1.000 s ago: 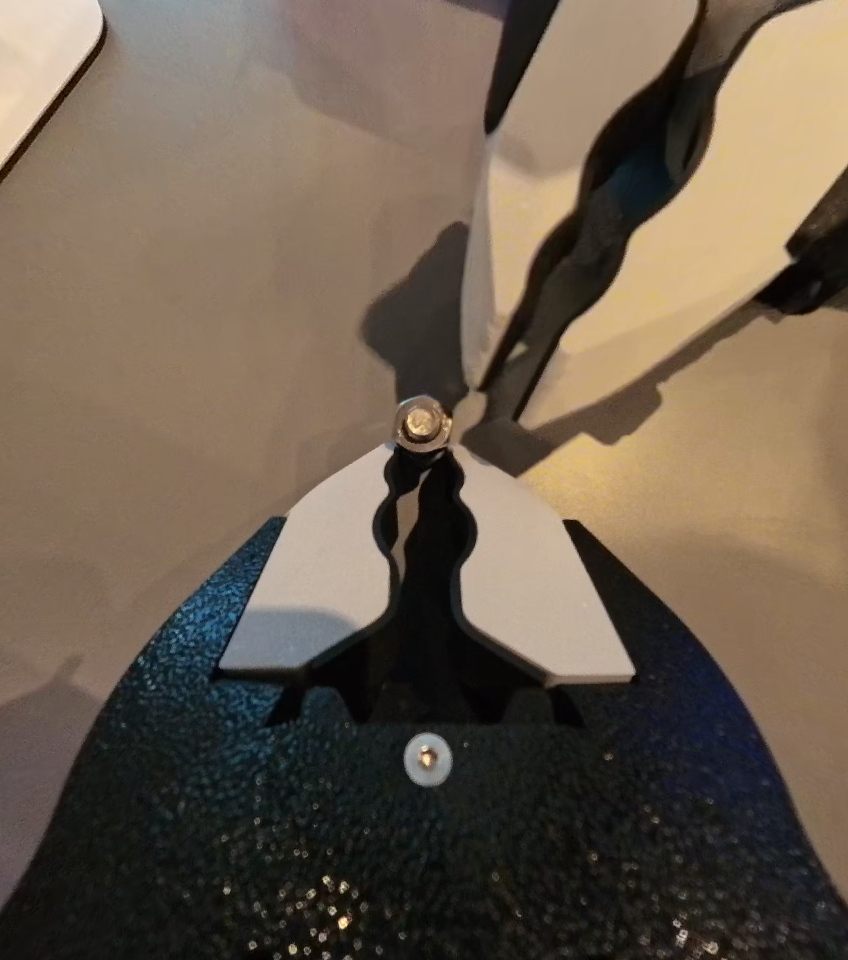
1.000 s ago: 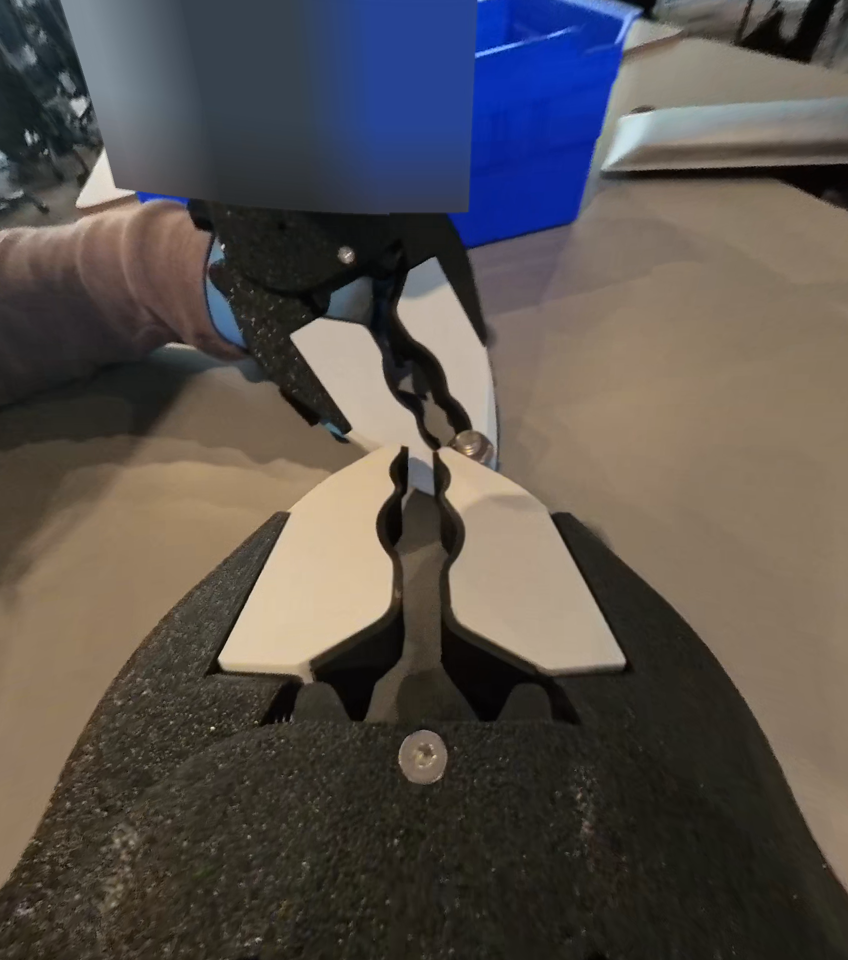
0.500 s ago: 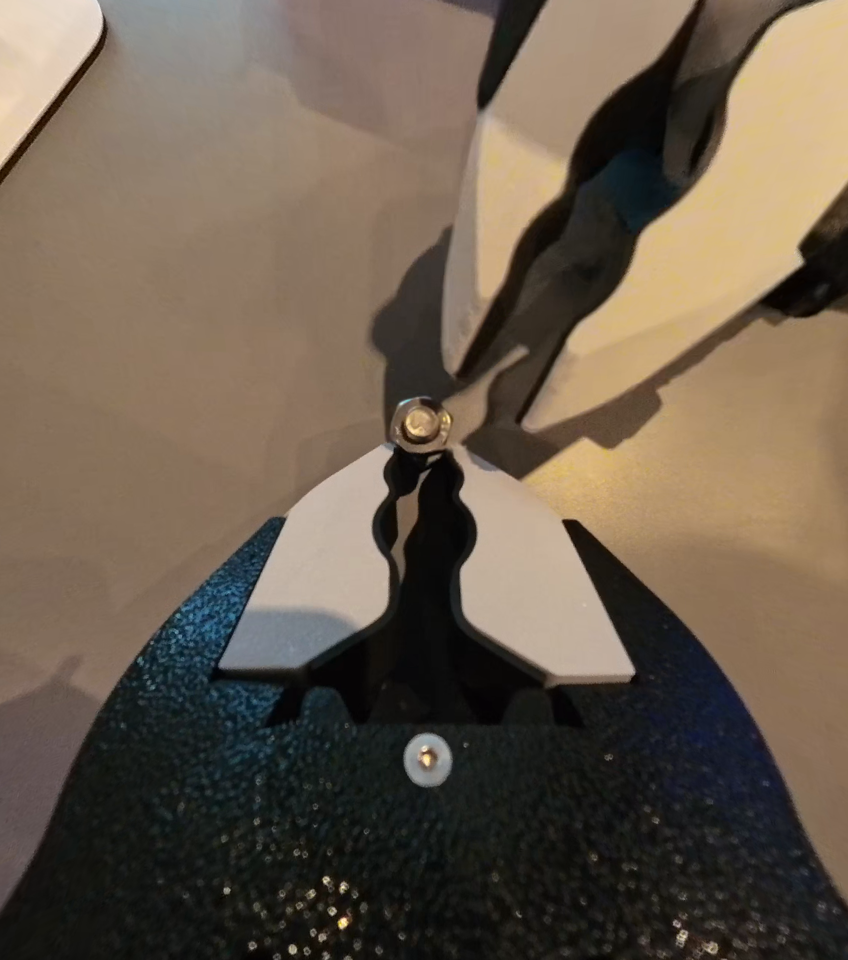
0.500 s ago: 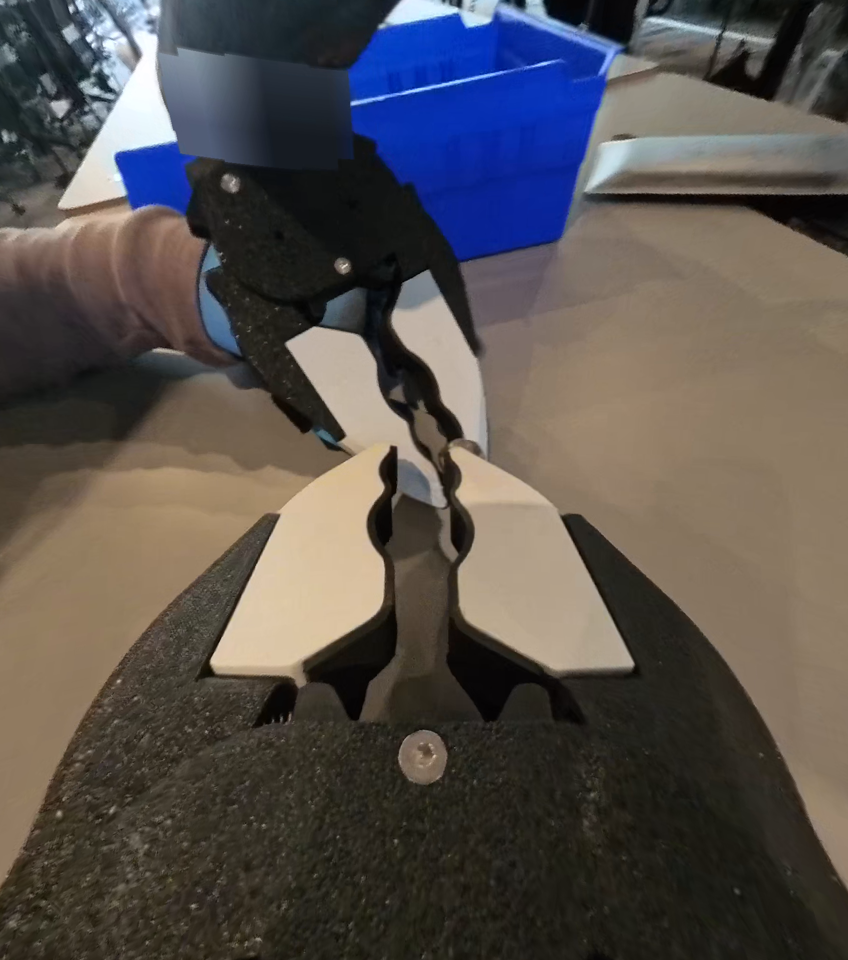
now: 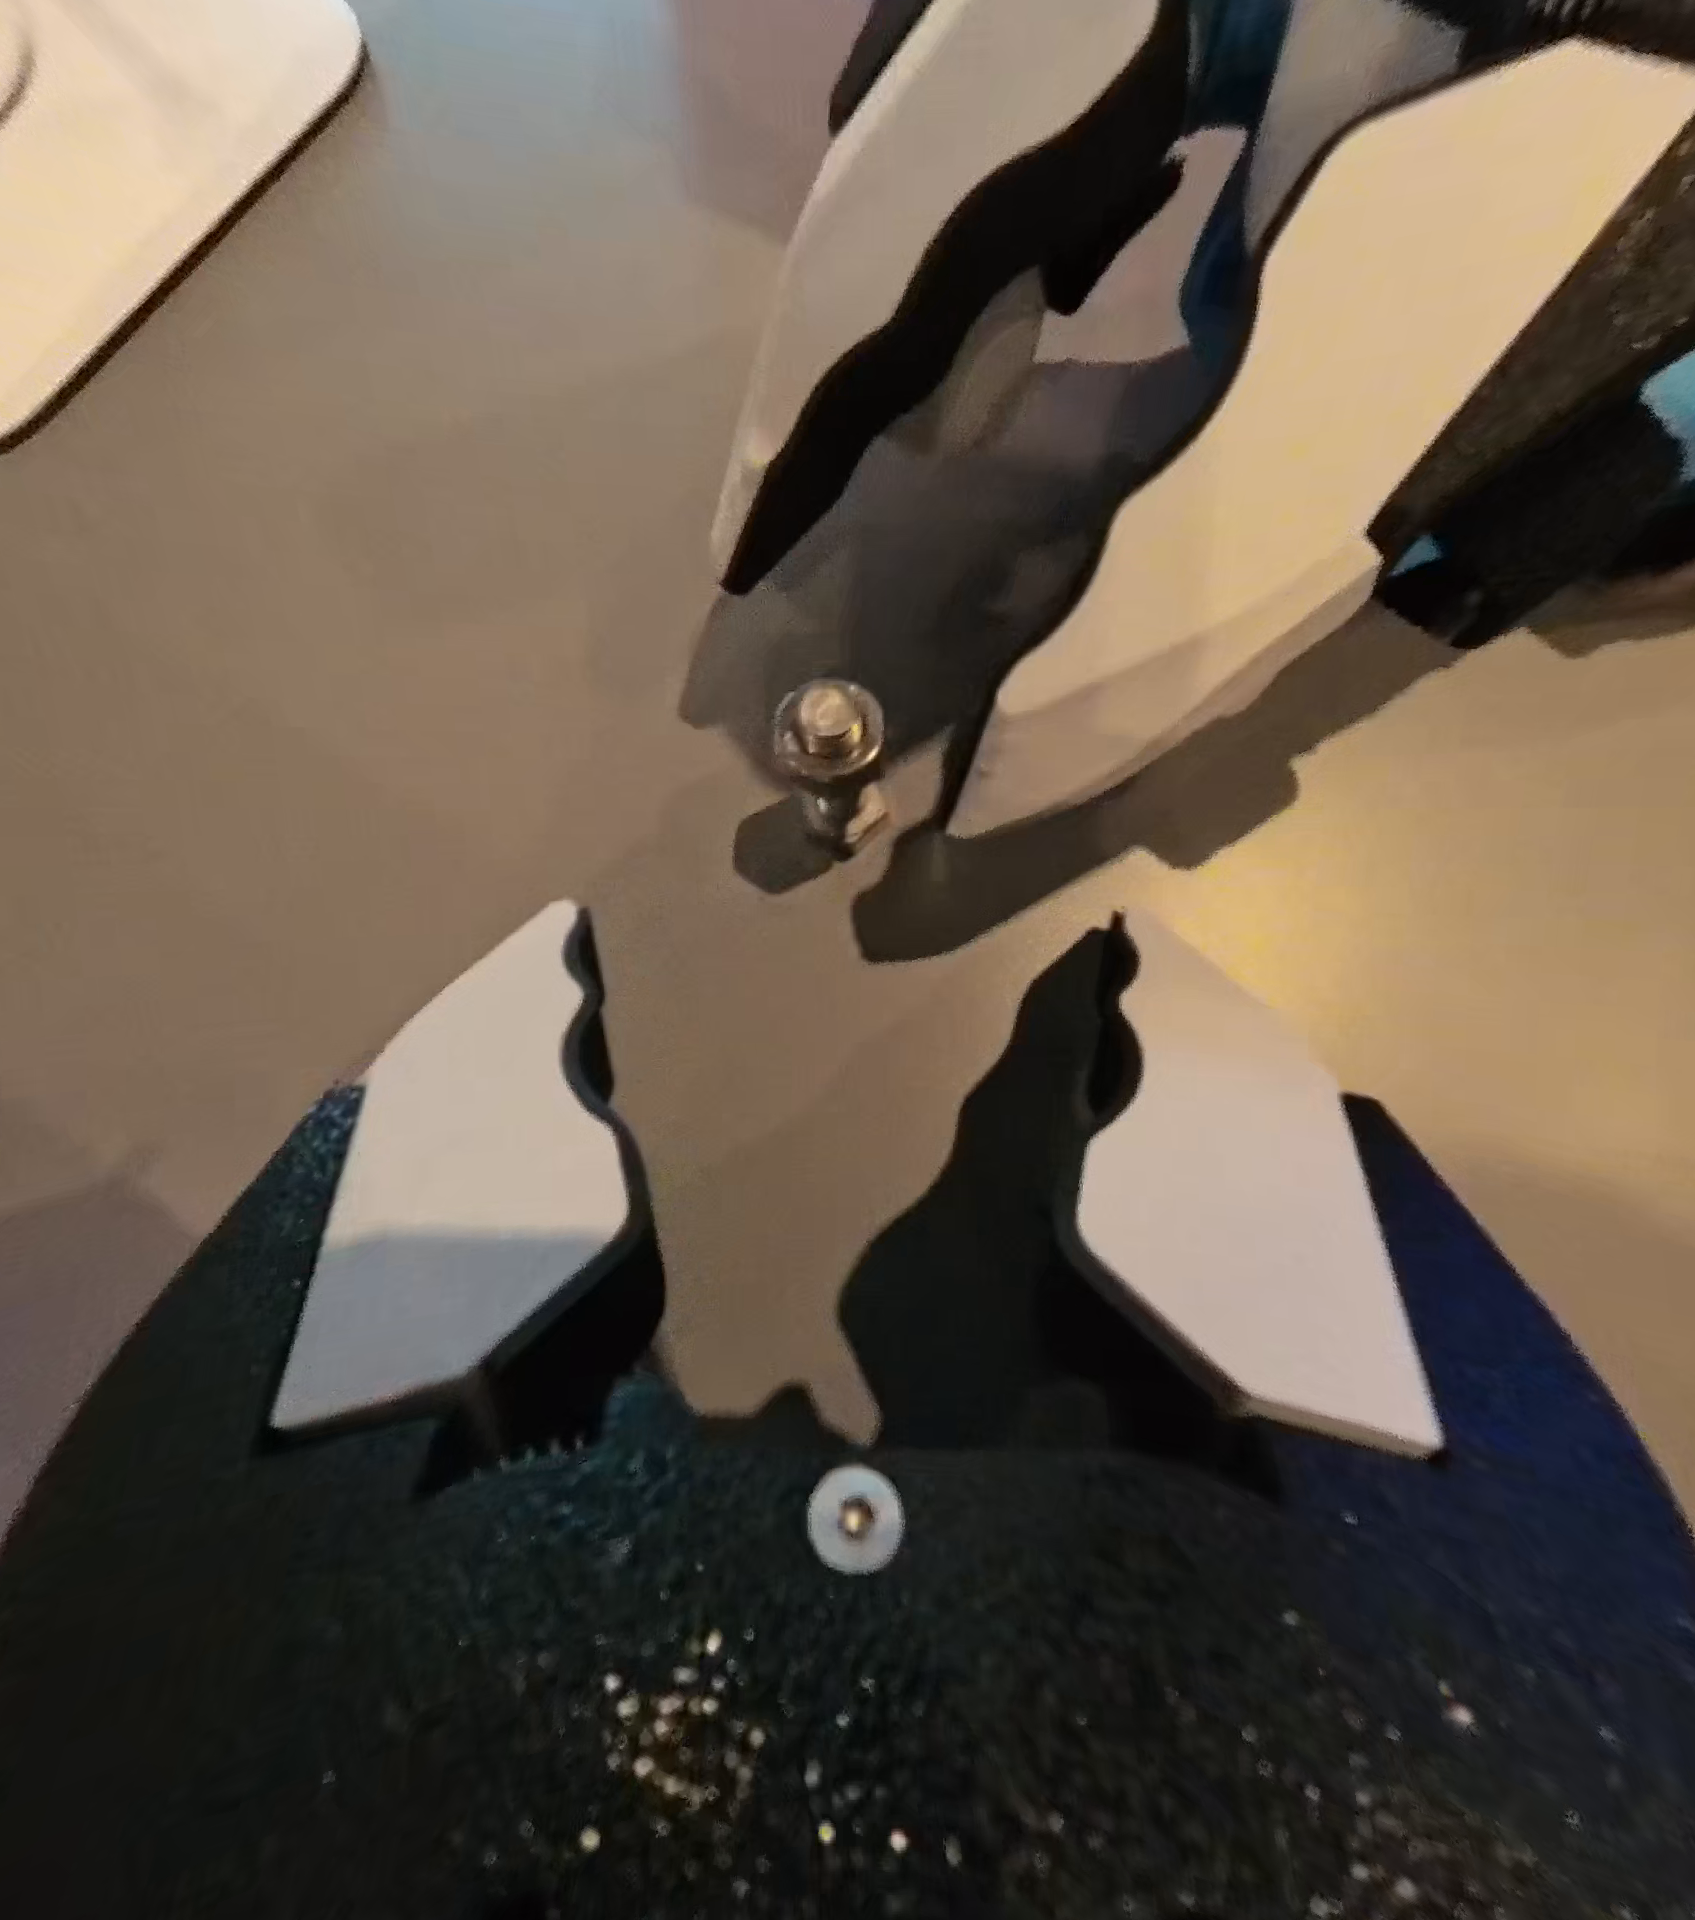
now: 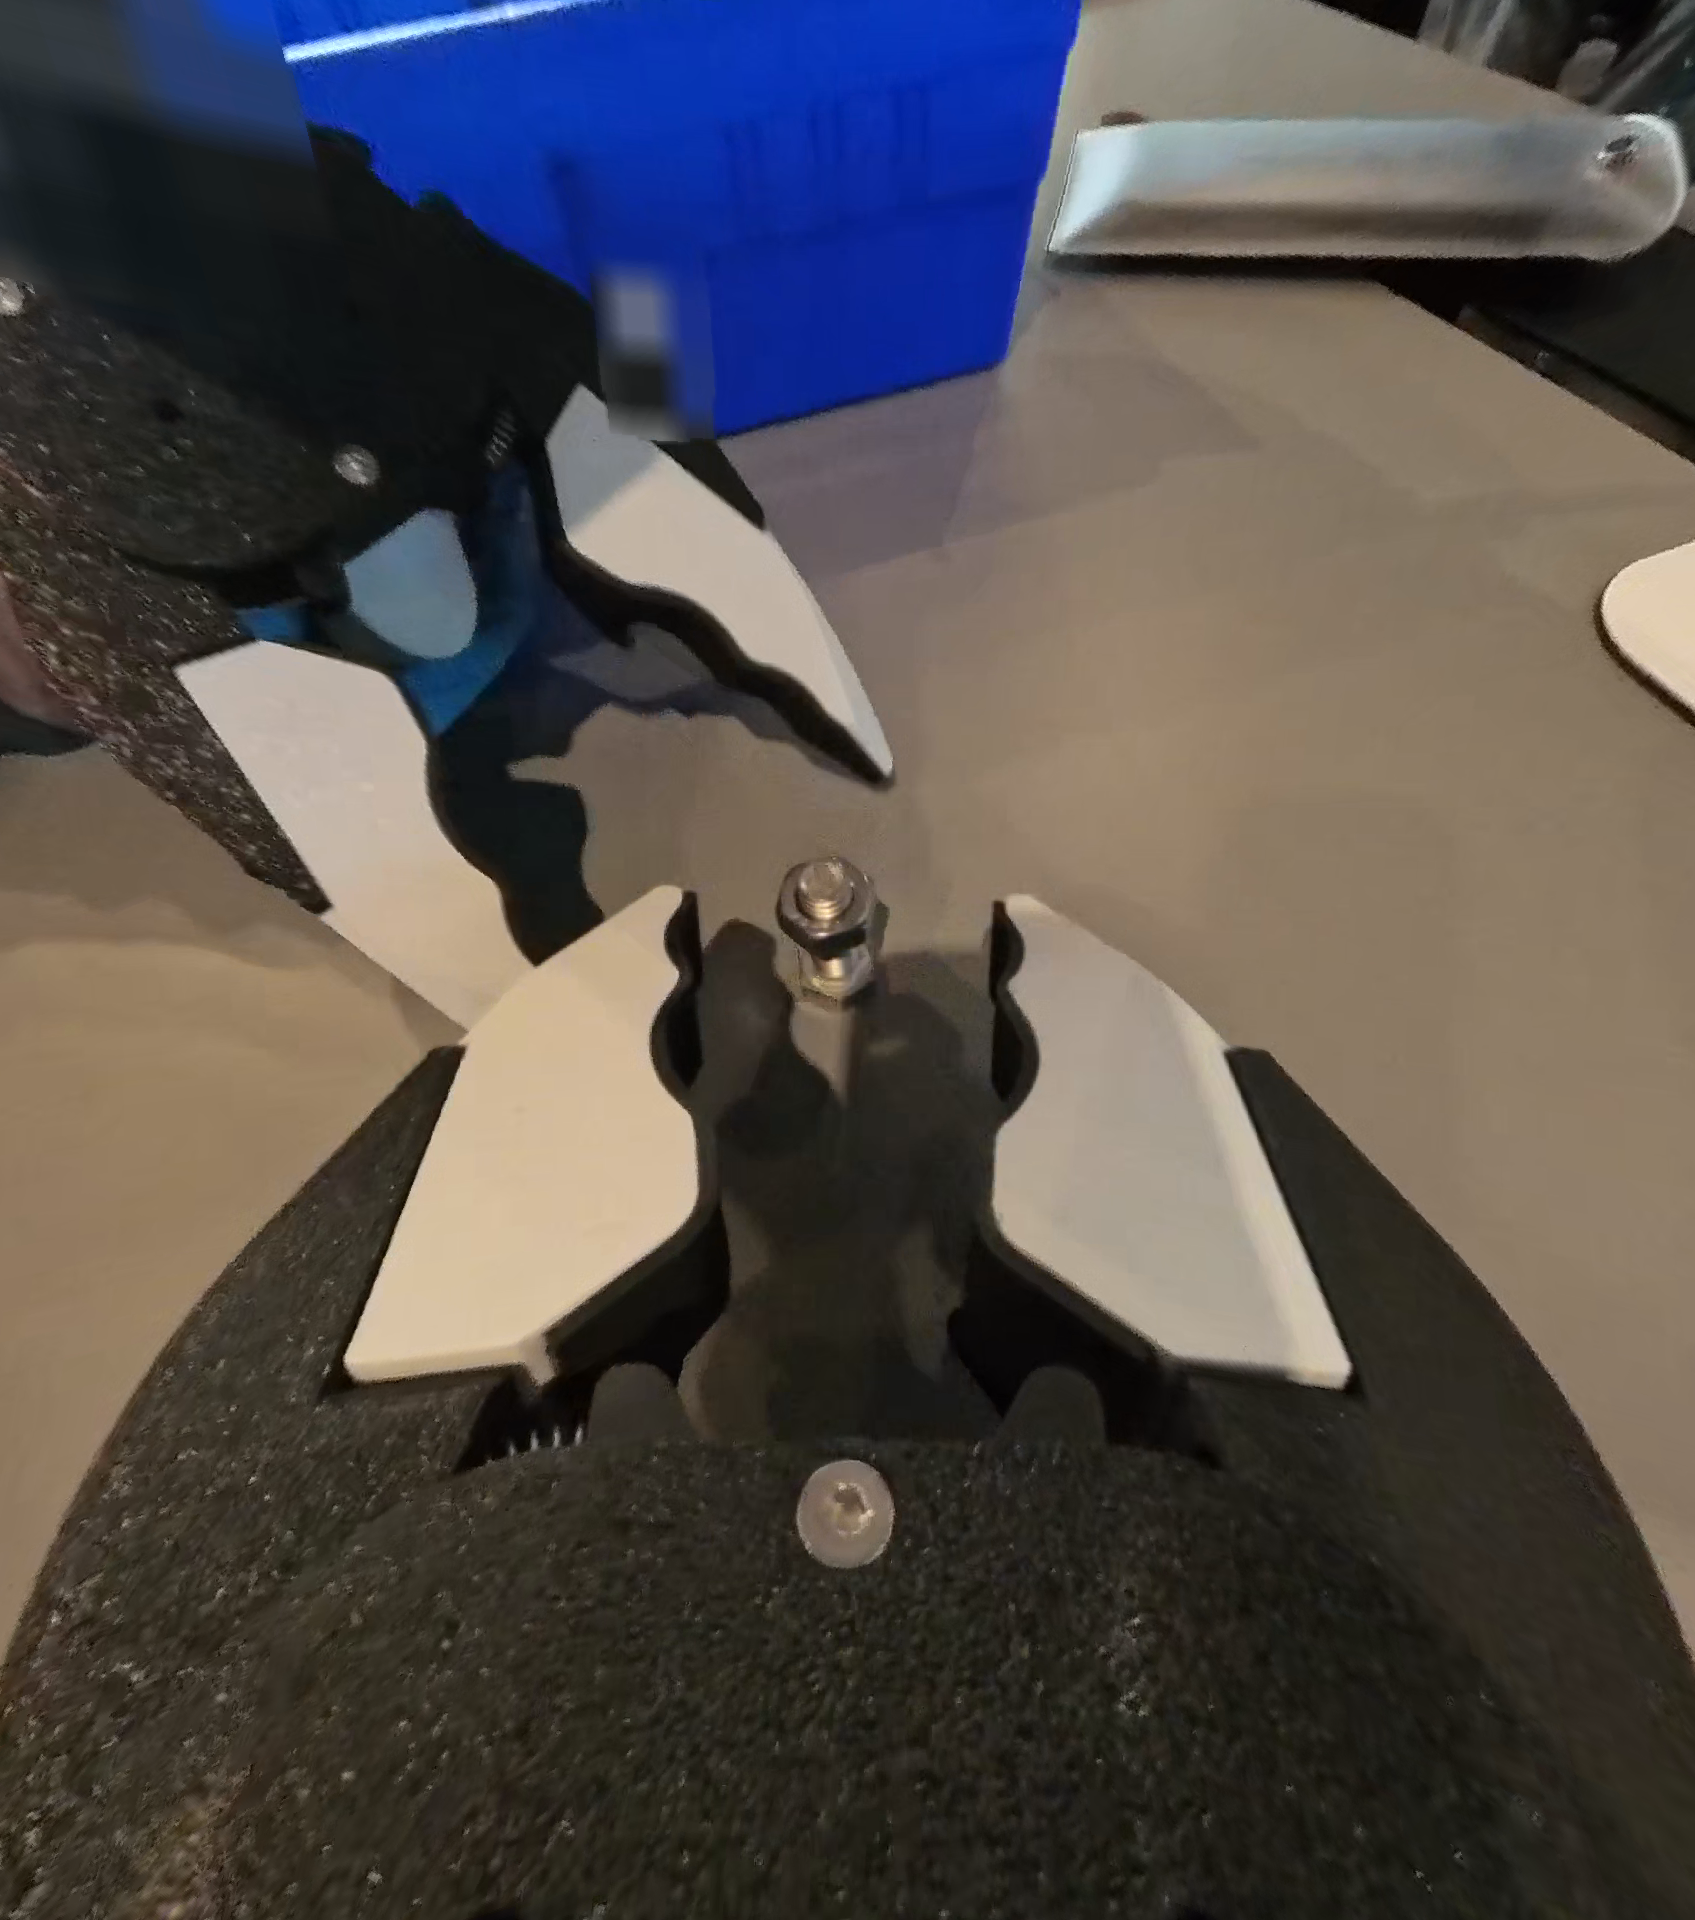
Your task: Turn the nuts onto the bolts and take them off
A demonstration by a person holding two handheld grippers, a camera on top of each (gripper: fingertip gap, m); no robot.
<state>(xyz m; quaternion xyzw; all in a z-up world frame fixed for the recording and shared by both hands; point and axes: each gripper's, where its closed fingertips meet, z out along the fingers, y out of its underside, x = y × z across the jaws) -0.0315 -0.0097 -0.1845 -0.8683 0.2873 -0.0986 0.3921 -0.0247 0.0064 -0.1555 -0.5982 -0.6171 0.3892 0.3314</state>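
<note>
I am seeing dim, warm light falling on the grey table, with a yellowish glow pooling at the right middle of the left wrist view. The bolt is casting a short dark shadow toward the lower left. Motion blur is smearing the right gripper in the upper right there, and the blue bin along the top of the right wrist view. Wide-angle distortion is bending both frames' edges.
</note>
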